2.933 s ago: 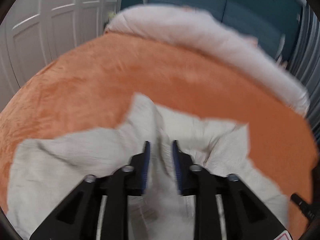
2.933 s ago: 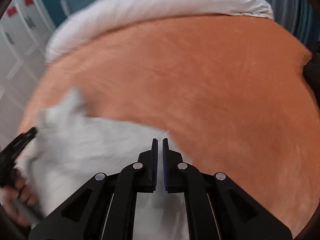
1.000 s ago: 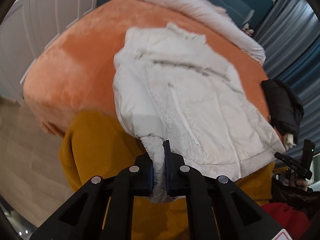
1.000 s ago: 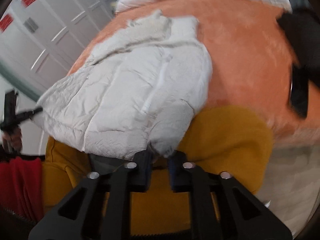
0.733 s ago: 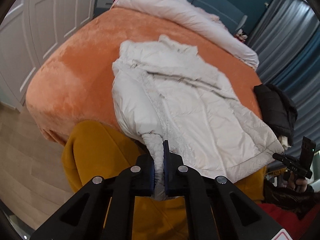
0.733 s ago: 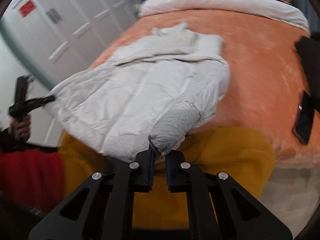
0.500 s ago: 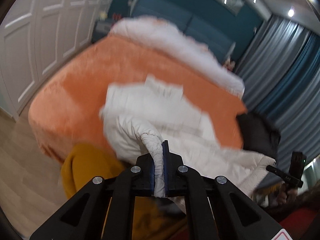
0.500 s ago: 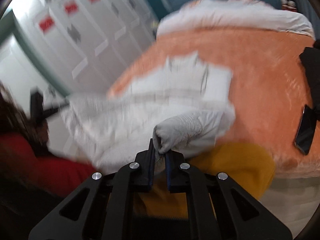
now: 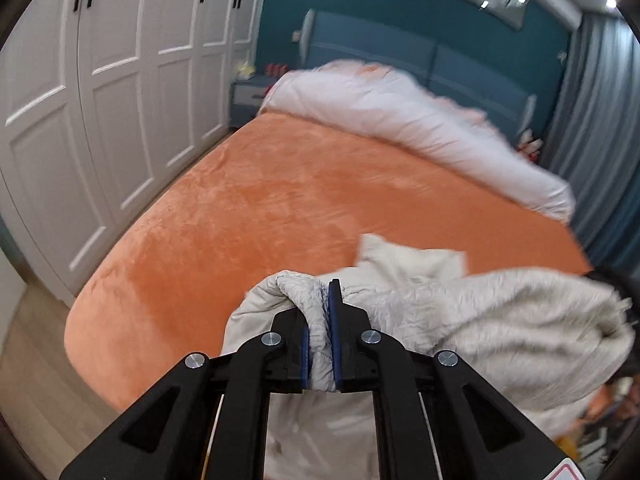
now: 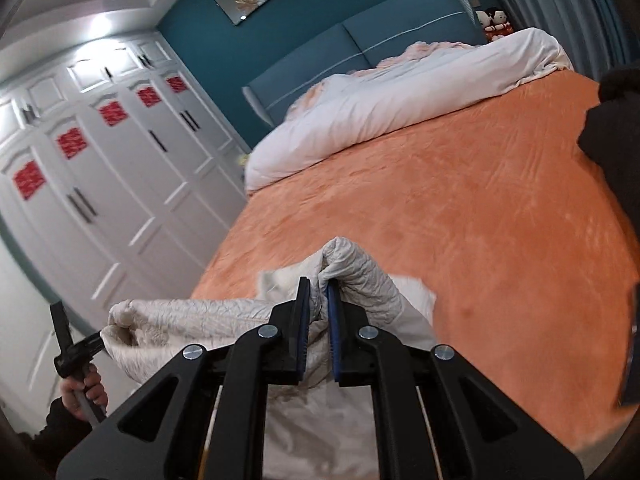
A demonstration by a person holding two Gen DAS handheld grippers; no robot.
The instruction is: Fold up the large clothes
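Over the near end of the orange bed [image 9: 280, 200], the white jacket [image 9: 500, 320] hangs lifted between both grippers. Left gripper [image 9: 319, 336] fingers are clamped on one bunched edge, right gripper [image 10: 319, 328] fingers on another (collar end trails onto the bedspread beyond).

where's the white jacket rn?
The white jacket is held up over the near end of the orange bed, pinched in both the left gripper and the right gripper; its far part shows low in both wrist views.
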